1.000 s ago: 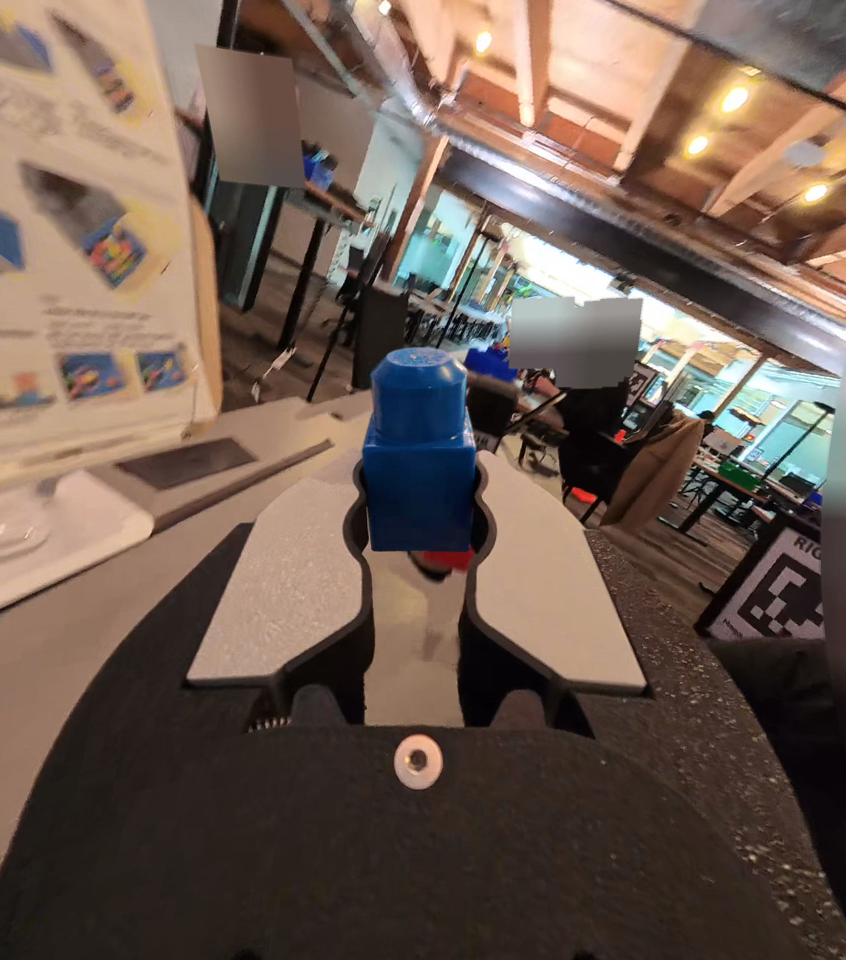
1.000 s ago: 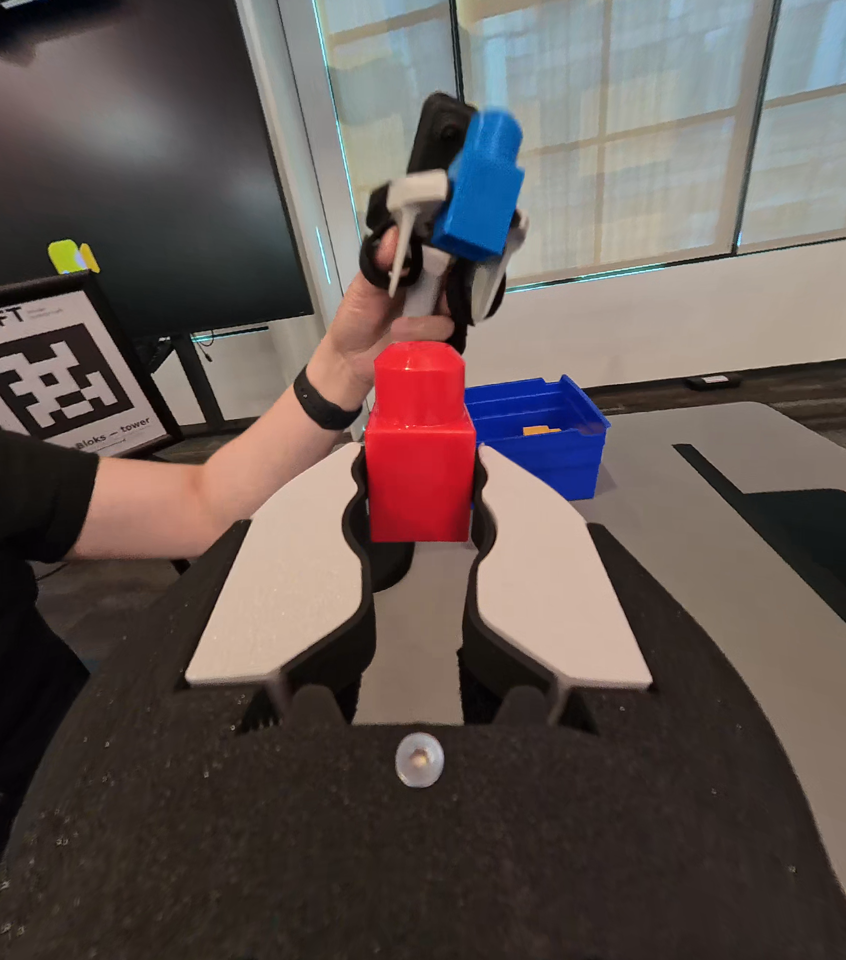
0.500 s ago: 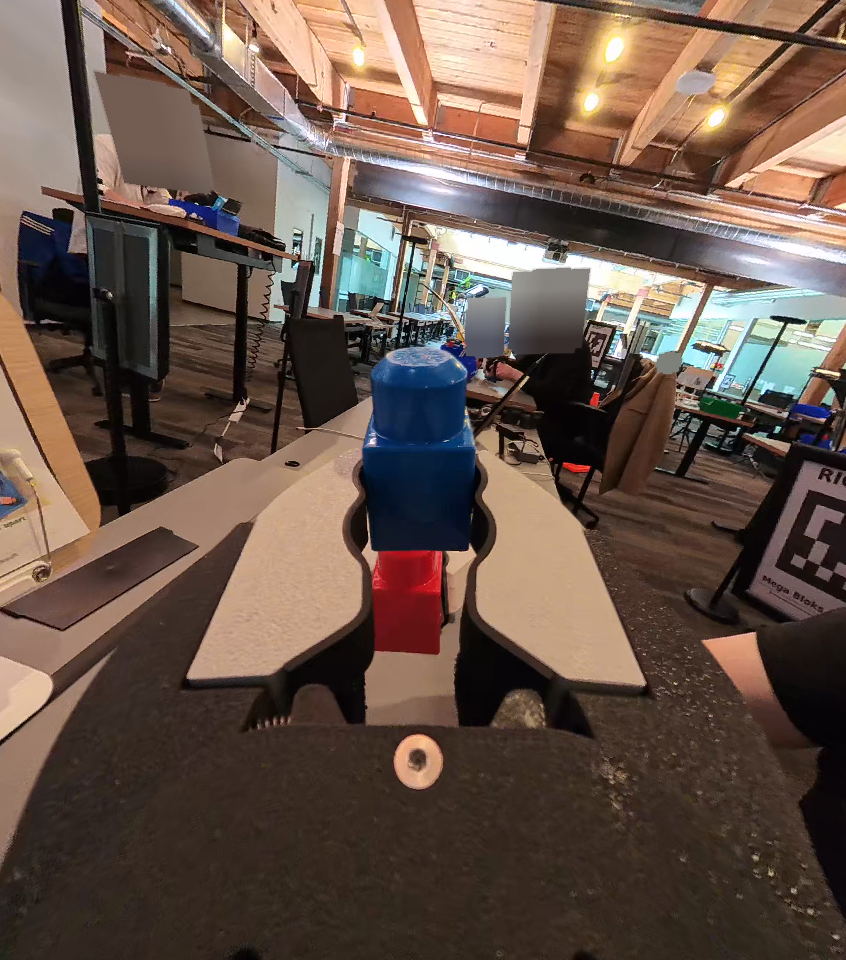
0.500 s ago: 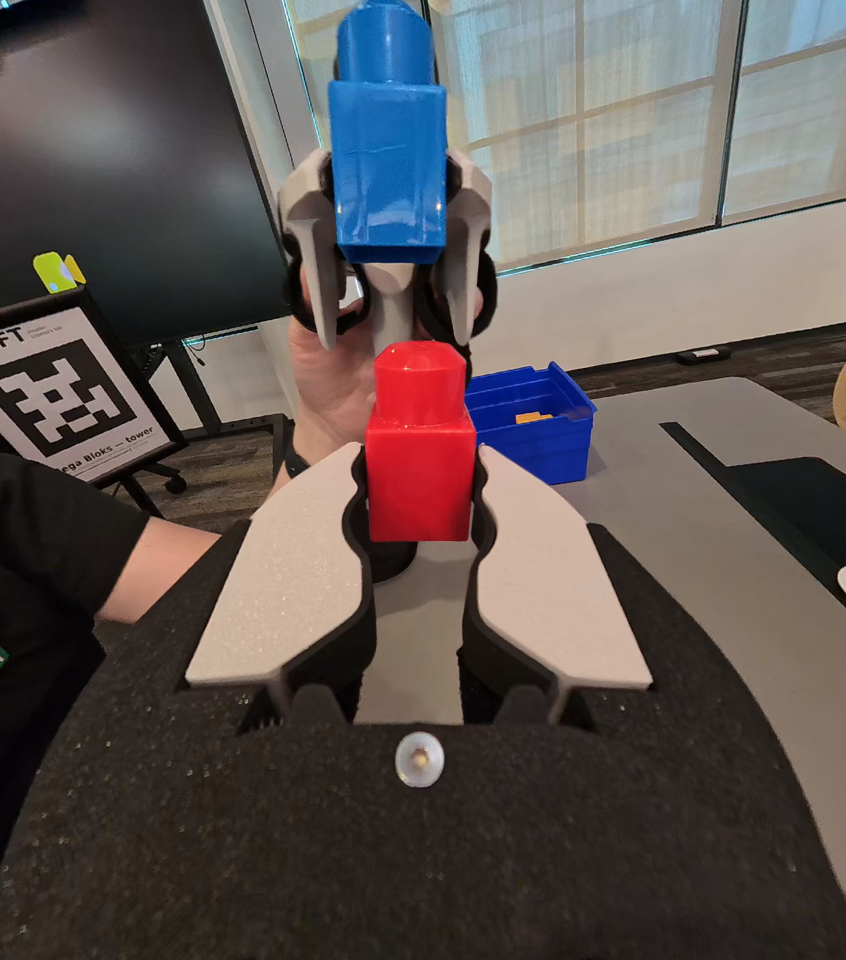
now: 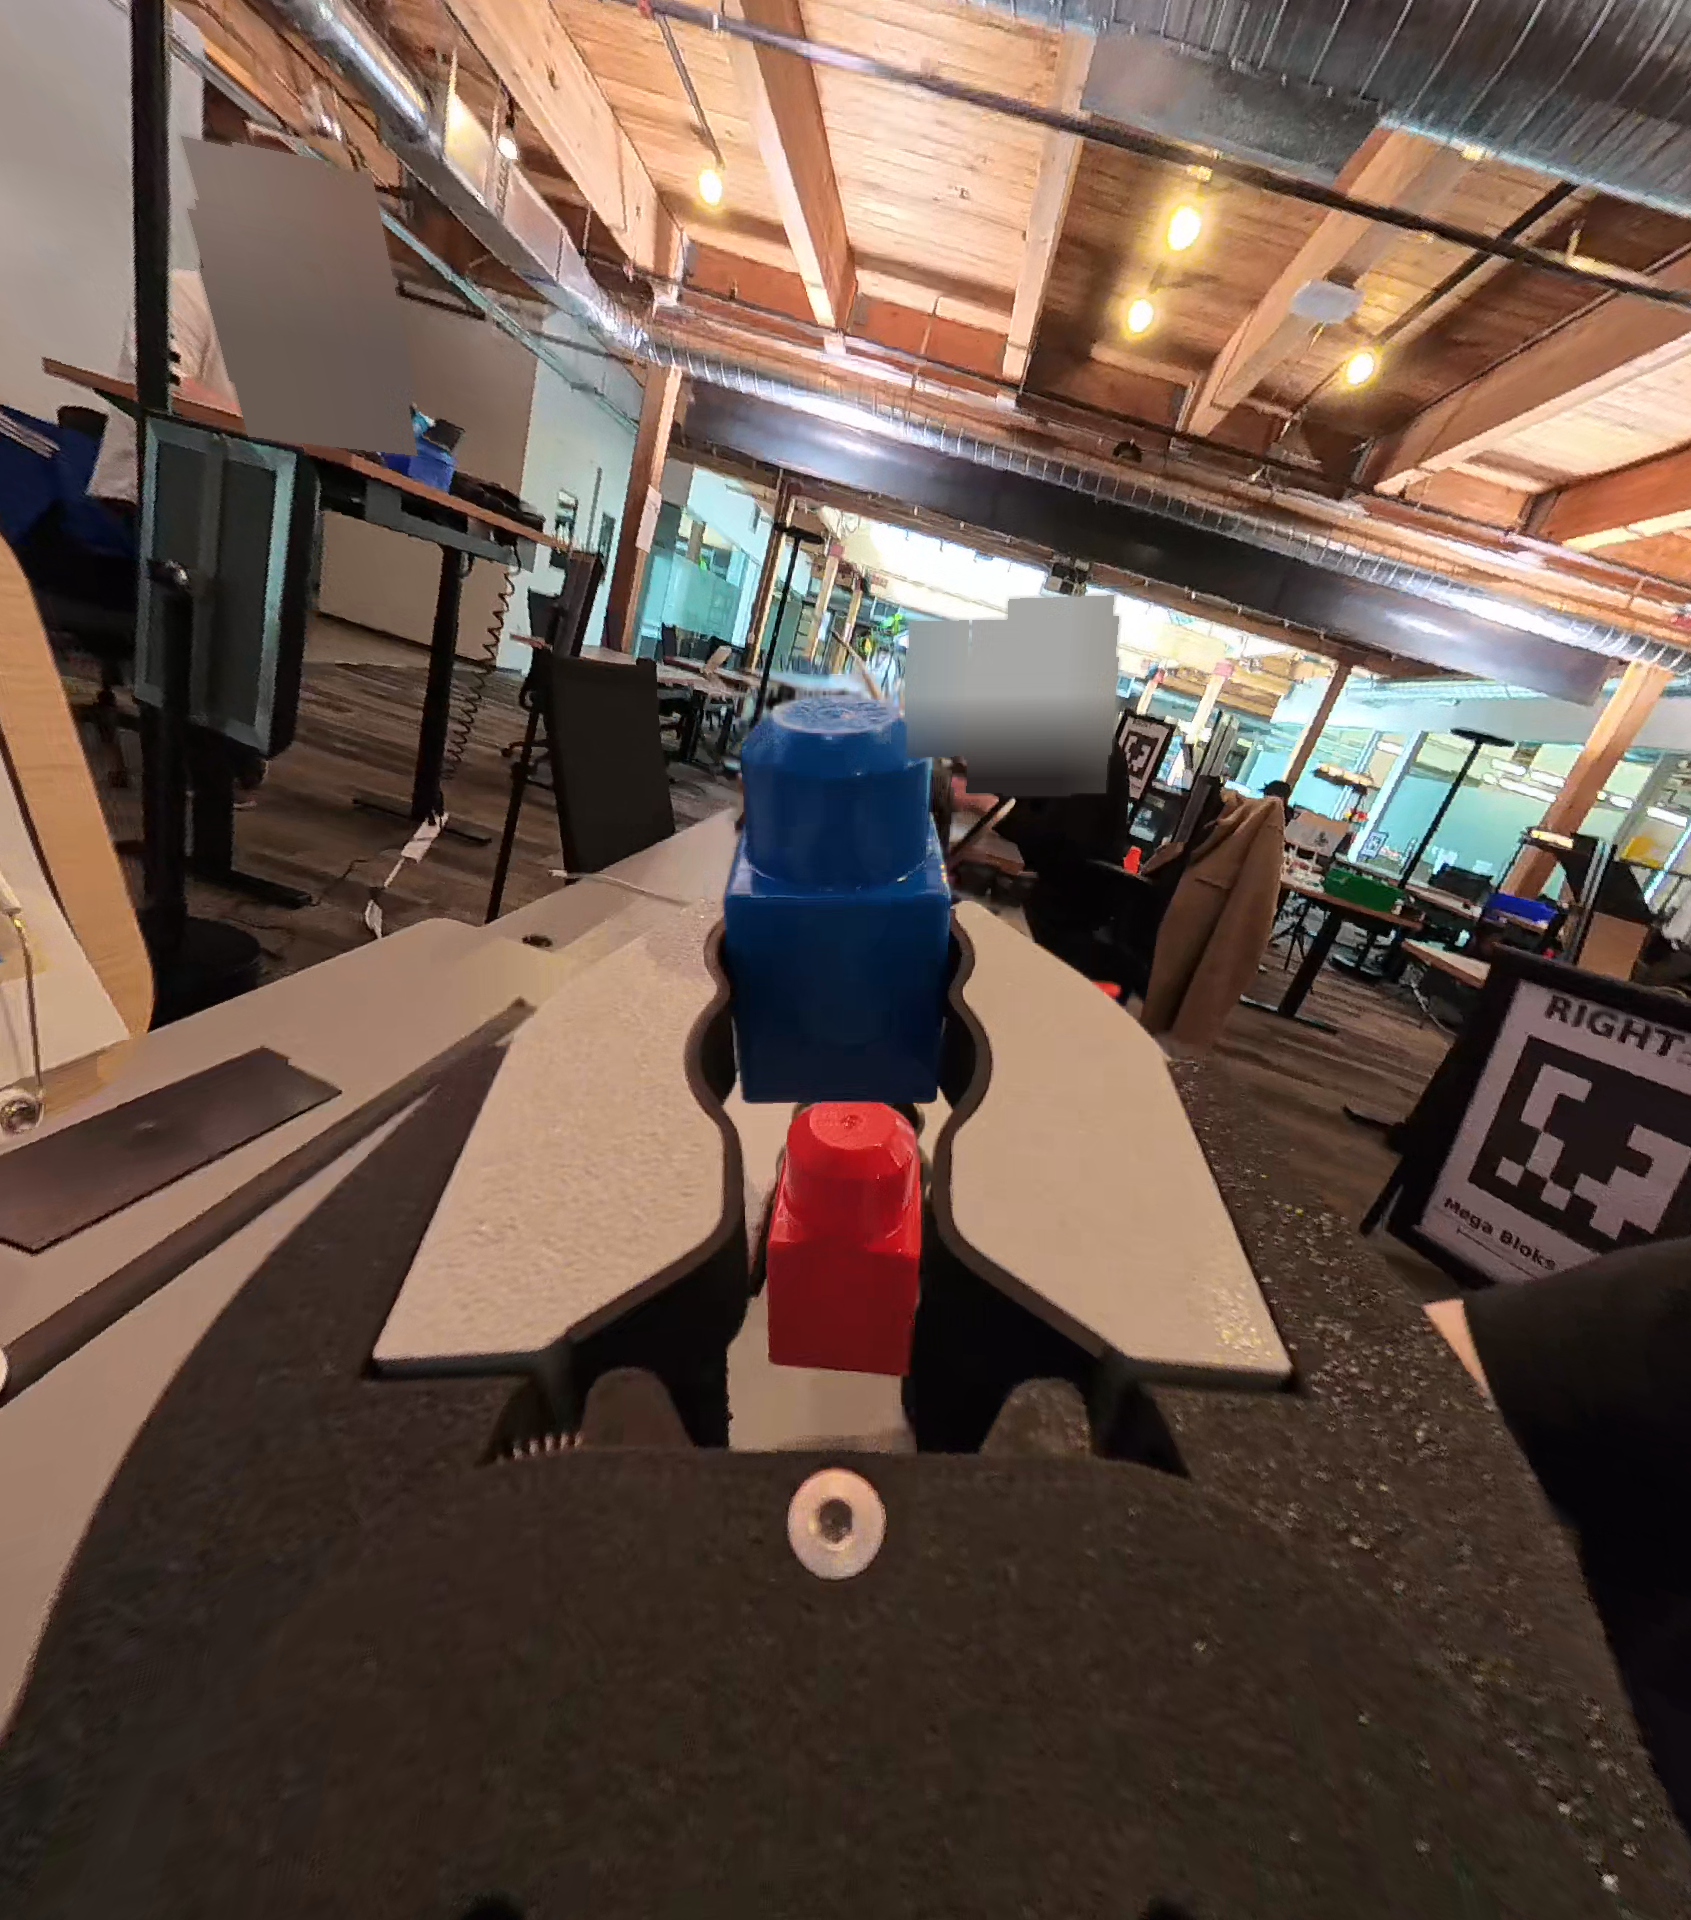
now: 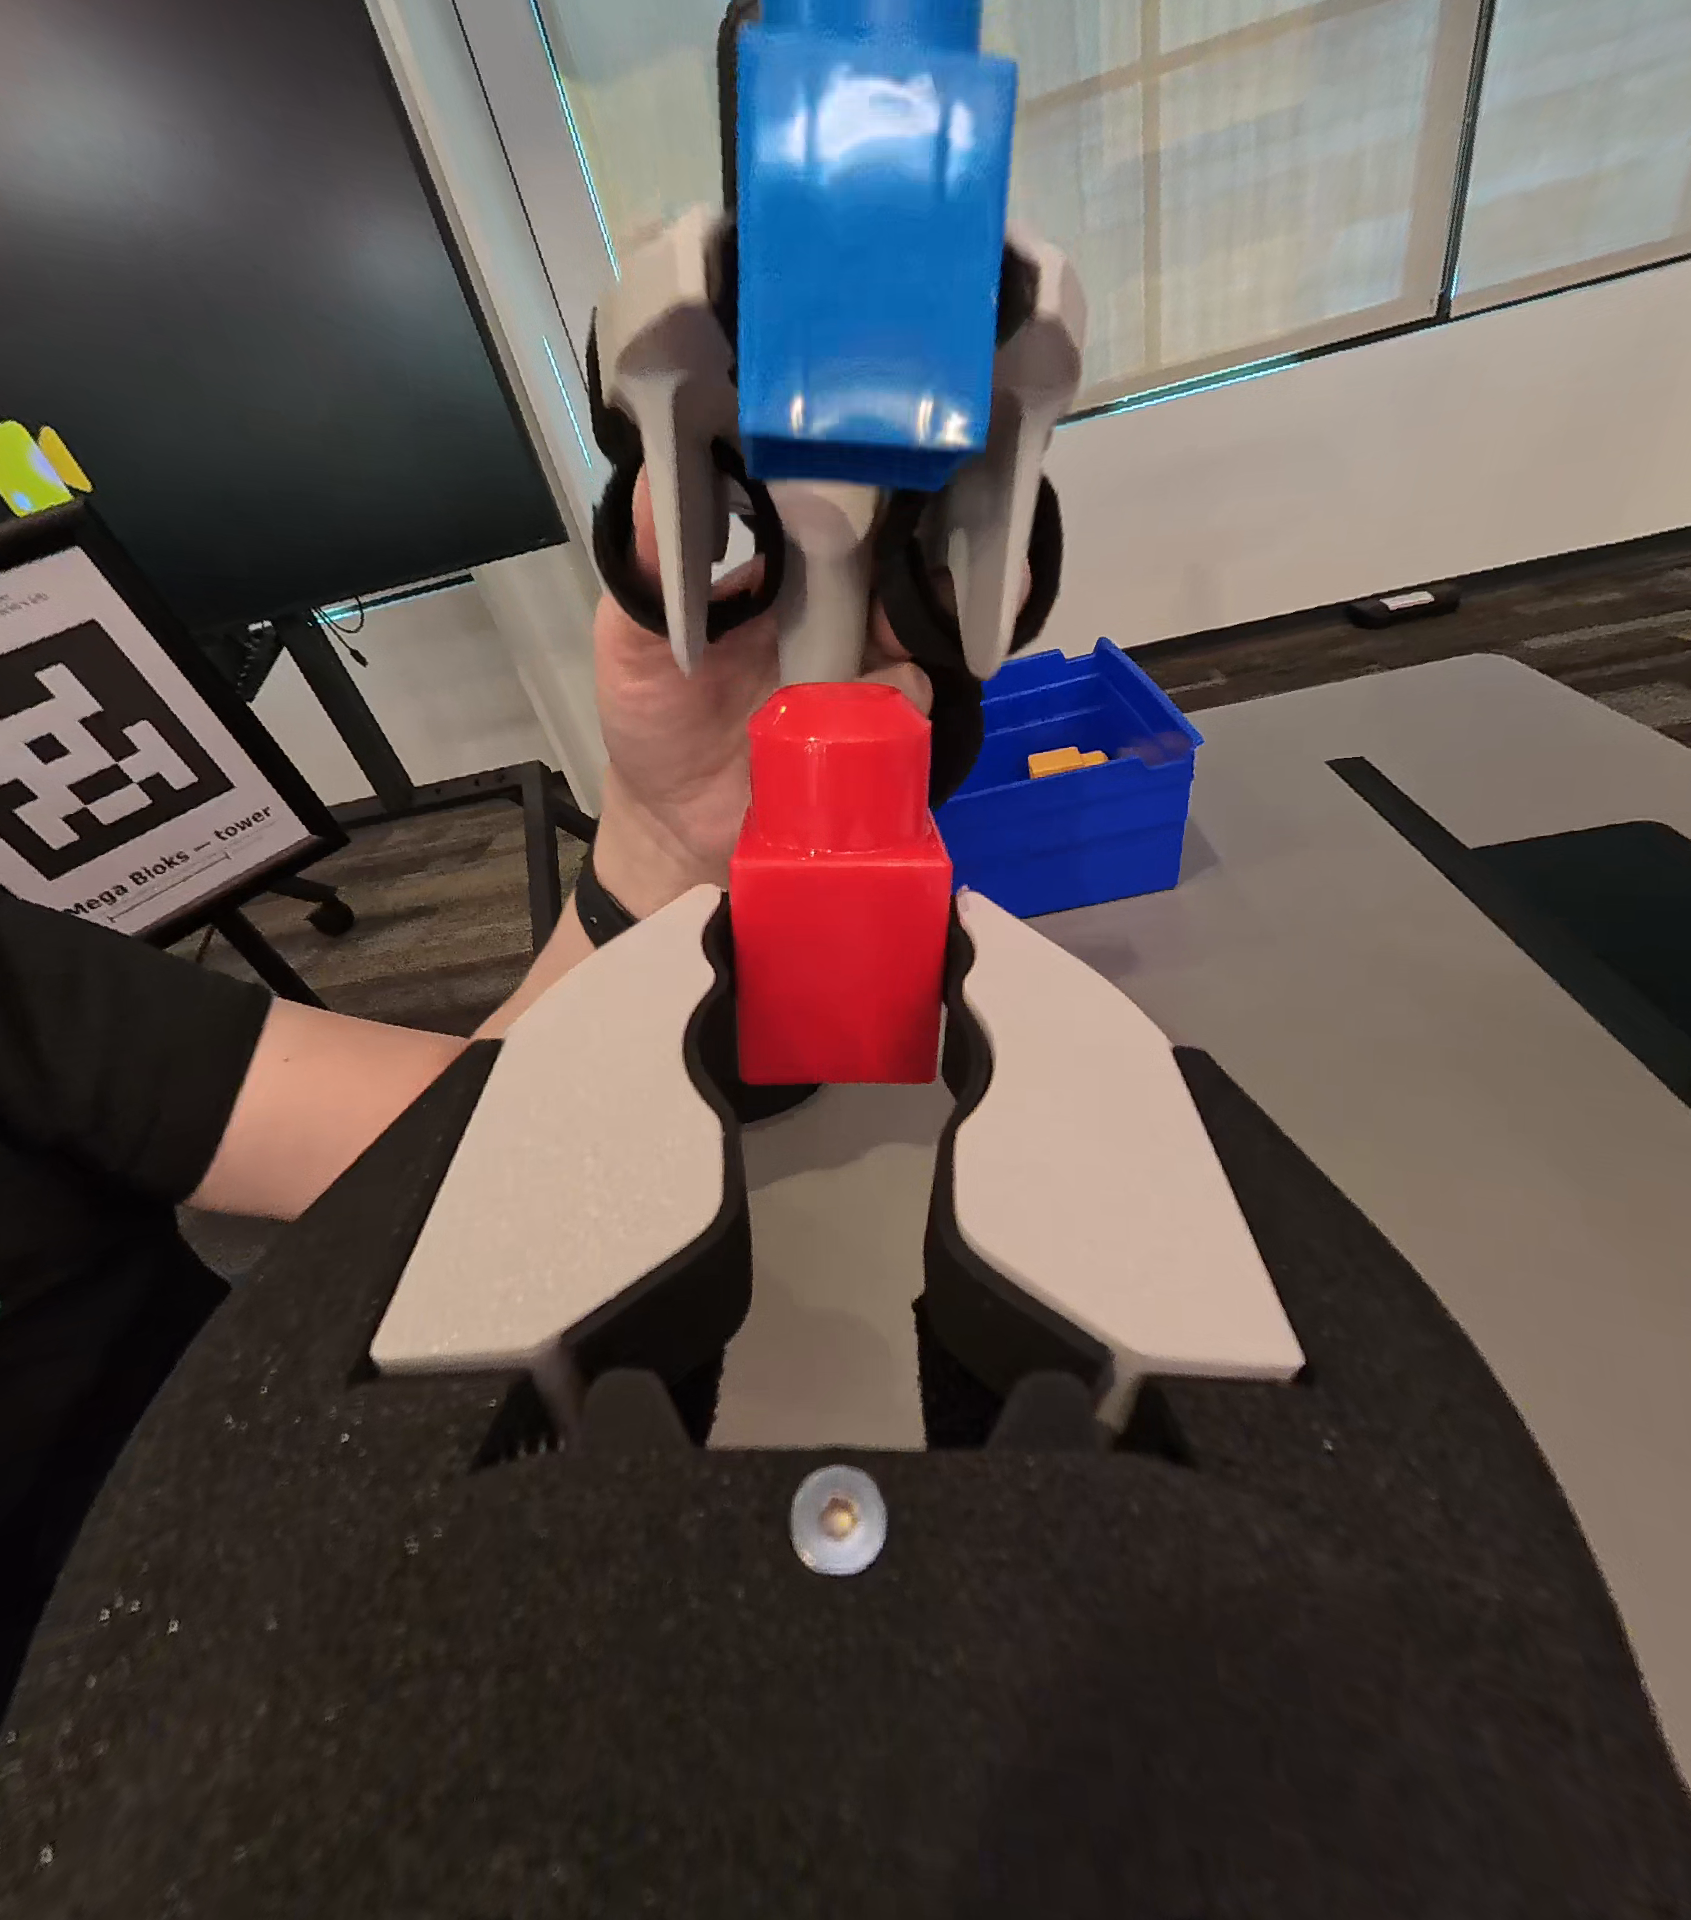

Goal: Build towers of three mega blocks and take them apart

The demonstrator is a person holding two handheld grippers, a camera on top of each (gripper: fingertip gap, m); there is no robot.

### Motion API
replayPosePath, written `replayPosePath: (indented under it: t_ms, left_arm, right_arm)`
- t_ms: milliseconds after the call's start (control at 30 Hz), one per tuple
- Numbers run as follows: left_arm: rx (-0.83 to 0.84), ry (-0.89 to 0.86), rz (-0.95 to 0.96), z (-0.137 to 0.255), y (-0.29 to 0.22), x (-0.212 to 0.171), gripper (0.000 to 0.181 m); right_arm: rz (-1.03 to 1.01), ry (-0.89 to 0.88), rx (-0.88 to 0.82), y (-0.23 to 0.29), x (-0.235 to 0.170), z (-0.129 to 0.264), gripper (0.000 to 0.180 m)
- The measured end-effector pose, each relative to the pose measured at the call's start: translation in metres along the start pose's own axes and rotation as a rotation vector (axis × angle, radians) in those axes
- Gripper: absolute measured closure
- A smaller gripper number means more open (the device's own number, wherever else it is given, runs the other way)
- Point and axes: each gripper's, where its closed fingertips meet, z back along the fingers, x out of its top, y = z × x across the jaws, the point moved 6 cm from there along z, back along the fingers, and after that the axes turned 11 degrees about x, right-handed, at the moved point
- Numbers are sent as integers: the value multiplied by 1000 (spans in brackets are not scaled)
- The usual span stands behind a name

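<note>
The left gripper (image 5: 836, 997) has its jaws clamped on a blue block (image 5: 833, 935), held in the air directly above the red block (image 6: 836, 935), which the right gripper (image 6: 836, 987) pinches upright over the grey tabletop (image 6: 1340, 1091); the two blocks are apart.

Ahead of you on the left, an open office stretches away under a wooden beam ceiling (image 5: 924, 187) with warm spot lamps (image 5: 1182, 227), dark plank floor (image 5: 353, 727) and rows of standing desks (image 5: 425, 499). On your right, tall windows (image 6: 1340, 187) line a white wall (image 6: 1392, 468) beside a large dark screen (image 6: 145, 291).
</note>
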Motion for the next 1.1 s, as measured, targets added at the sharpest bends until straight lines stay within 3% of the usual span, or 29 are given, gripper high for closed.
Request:
replayPosePath:
  t_ms: [1100]
  left_arm:
    - [-32, 146, 8, -36, -5, -28, 145]
  right_arm:
    - [-15, -55, -18, 0, 10, 23, 144]
